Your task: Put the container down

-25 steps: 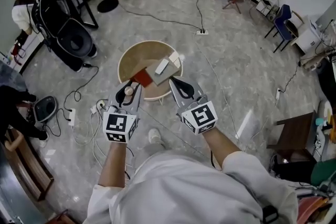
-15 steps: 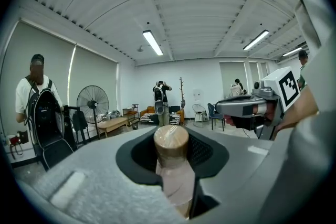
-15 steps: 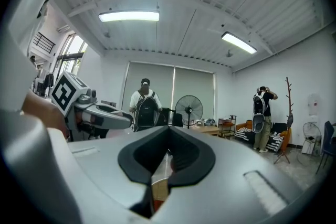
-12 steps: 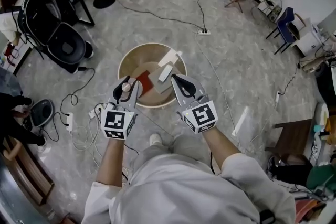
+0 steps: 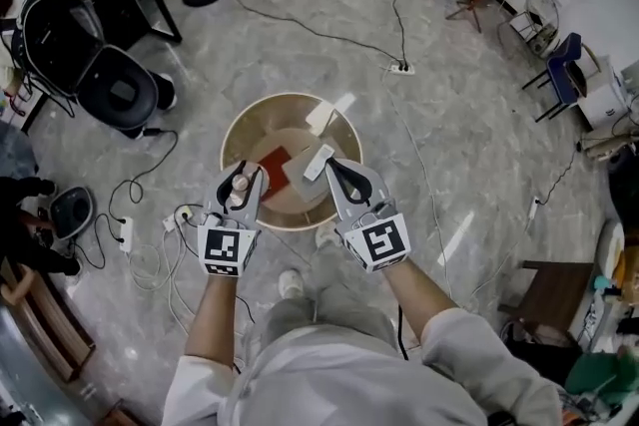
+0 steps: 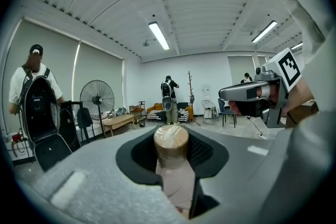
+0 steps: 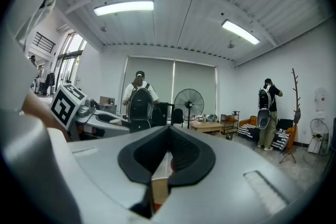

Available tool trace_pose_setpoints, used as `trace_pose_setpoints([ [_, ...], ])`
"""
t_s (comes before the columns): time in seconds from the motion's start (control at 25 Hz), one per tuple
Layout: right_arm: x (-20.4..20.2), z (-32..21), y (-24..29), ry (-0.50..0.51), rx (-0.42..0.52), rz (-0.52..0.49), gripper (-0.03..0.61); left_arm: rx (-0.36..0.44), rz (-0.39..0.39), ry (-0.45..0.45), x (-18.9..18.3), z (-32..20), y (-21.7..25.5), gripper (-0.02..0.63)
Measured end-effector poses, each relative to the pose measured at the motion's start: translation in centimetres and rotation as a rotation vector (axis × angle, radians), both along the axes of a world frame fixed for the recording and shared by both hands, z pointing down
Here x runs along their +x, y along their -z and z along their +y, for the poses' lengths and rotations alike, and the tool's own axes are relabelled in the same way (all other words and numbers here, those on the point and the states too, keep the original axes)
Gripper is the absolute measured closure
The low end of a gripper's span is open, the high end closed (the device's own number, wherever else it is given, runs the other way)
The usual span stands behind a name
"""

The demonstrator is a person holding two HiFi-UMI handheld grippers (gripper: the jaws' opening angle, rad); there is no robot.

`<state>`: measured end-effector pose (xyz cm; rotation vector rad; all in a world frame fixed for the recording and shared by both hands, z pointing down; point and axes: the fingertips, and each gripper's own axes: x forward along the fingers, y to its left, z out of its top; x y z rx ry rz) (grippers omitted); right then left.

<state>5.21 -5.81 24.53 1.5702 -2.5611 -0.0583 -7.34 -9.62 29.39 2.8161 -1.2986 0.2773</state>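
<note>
A round beige container (image 5: 240, 120) hangs over the grey floor in the head view, held between both grippers. Inside it lie a red flat piece (image 5: 272, 158), a beige board (image 5: 297, 173) and a white strip (image 5: 319, 162). My left gripper (image 5: 238, 190) is shut on a round-topped beige knob (image 6: 170, 140) at the container's near left rim. My right gripper (image 5: 344, 180) is shut on the near right rim, which shows as a thin wooden edge (image 7: 159, 186) between the jaws. The right gripper (image 6: 257, 94) also shows in the left gripper view.
A black stroller (image 5: 112, 87) stands at the left. Loose cables and a power strip (image 5: 128, 232) lie on the floor left of me, and another power strip (image 5: 402, 68) lies beyond the container. A blue chair (image 5: 562, 75) is far right, a dark table (image 5: 554, 299) near right.
Both grips are unchanged. The container and grippers sit slightly lower in the head view, and the floor and stroller have slid as the view moved.
</note>
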Motion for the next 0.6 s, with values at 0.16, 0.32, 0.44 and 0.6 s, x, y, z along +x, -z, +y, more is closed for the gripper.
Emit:
trace_pose_setpoints([
  [0.16, 1.2, -4.1, -2.7, 0.046, 0.009, -0.006, 0.578, -0.02, -0.003, 0.045, 1.8, -3.7, -4.0, 0.503],
  [0.32, 2.3, -8.5, -6.4, 0.09, 0.013, -0.034, 0.578, -0.035, -0.025, 0.089, 3.3, -7.4, -8.2, 0.503],
  [0.44, 2.1, -11.8, -9.6, 0.126, -0.002, -0.064, 0.578, -0.059, -0.031, 0.132, 3.5, -10.0, -11.6, 0.503],
  [0.6, 1.8, -15.0, -15.1, 0.146, -0.043, -0.072, 0.578, -0.074, -0.032, 0.164, 3.7, -13.4, -16.4, 0.503],
])
